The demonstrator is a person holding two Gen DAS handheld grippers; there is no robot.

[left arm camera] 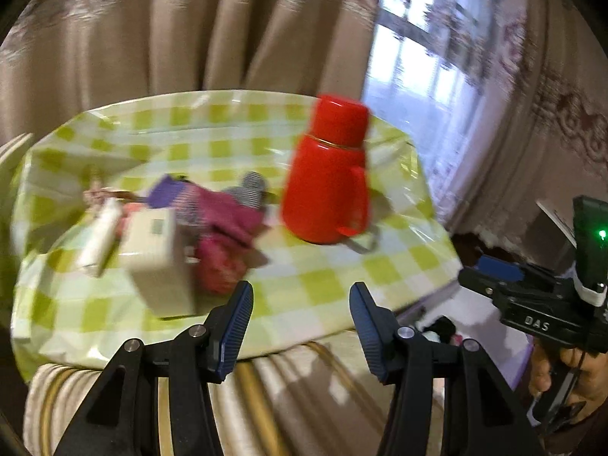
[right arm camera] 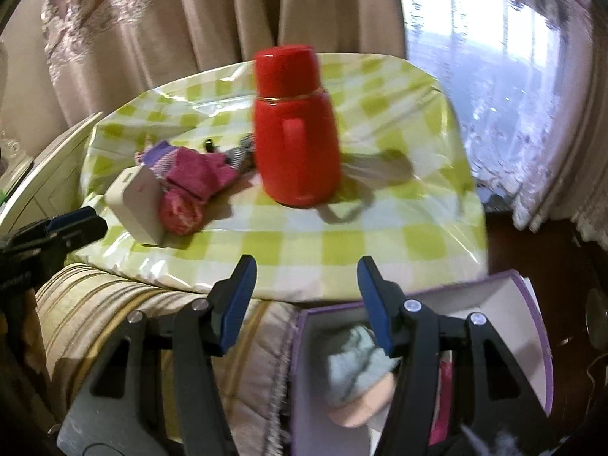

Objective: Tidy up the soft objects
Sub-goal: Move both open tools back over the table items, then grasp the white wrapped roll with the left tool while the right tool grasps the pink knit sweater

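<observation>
Left wrist view: left gripper (left arm camera: 301, 323) stood open, empty, near the table (left arm camera: 326, 277) edge. Pink socks (left arm camera: 224, 235) lay heaped mid-table, left of a red flask (left arm camera: 326, 178), touching a white box (left arm camera: 159, 258). Right gripper (right arm camera: 307, 300) open, empty, above a purple-edged box (right arm camera: 532, 326) holding pale cloth (right arm camera: 353, 361).

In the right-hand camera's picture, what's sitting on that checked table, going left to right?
White box → pink socks → red flask.

Red flask (right arm camera: 294, 129); green-and-white checked tablecloth (right arm camera: 342, 243); magenta socks (right arm camera: 197, 174)
</observation>
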